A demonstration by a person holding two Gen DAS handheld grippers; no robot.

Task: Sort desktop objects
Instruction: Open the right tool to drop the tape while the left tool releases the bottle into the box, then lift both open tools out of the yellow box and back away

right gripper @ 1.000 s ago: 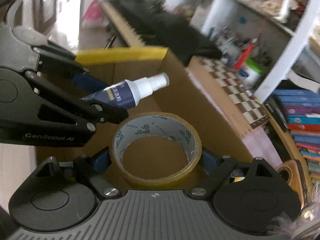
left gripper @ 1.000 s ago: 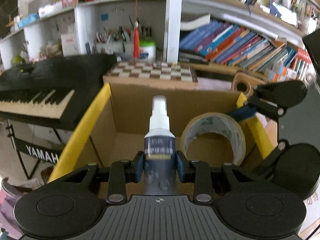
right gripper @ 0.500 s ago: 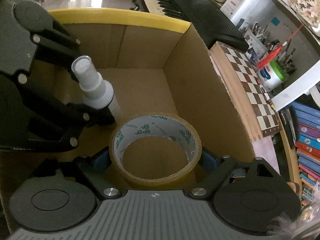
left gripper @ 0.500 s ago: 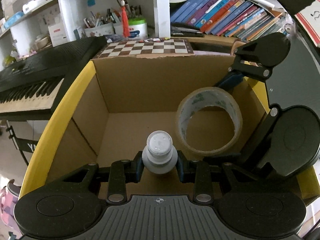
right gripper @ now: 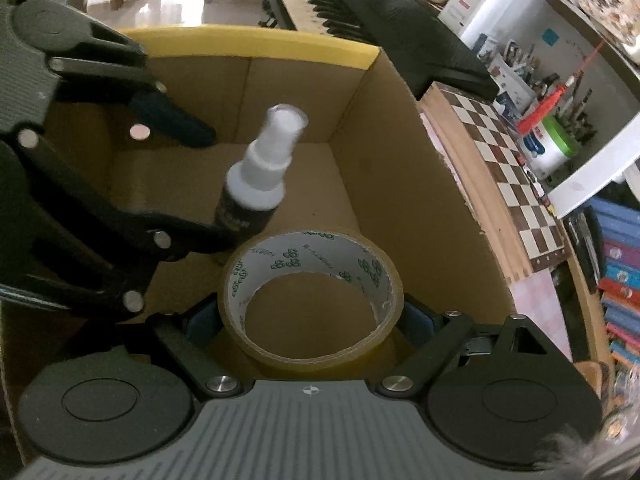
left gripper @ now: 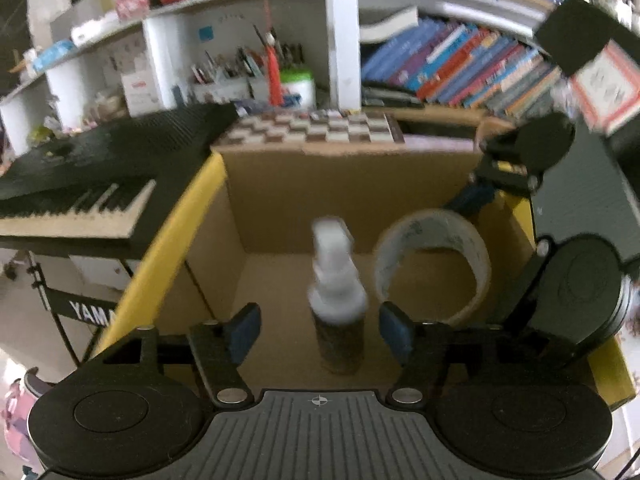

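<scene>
Left gripper [left gripper: 320, 330]: jaws spread wide, blue pads clear of the spray bottle [left gripper: 338, 312] on both sides; it hangs inside the open top of the cardboard box [left gripper: 352, 184].
Right gripper [right gripper: 310, 318]: pinching the tape roll [right gripper: 310, 300] across its outer wall, one blue pad on each side, held low inside the same box.
Spray bottle, place and axis: between the left gripper's parted fingers, touching neither; long axis near upright, white nozzle cap up, dark labelled body down, leaning a little. Its outline is blurred, and I cannot tell whether its base rests on the box floor.
Tape roll, axis: hole faces the right wrist camera, so the roll's axis runs along the fingers; printed white liner shows inside the ring.
Left wrist view only: the right gripper's black frame [left gripper: 568, 280] crossing the box's right yellow edge, and the roll seen at a slant, just right of the bottle.
Right wrist view only: the left gripper's arms [right gripper: 100, 184] reaching in from the left, with the bottle's body partly hidden behind one finger; the box's inner corner beyond the bottle.
Surroundings: keyboard [left gripper: 76, 200] left of the box, chessboard [left gripper: 316, 128] behind its far wall, shelves with books [left gripper: 460, 68] and pen holders [left gripper: 240, 76] further back.
In the way: the tape roll hides part of the box floor in the right wrist view.
</scene>
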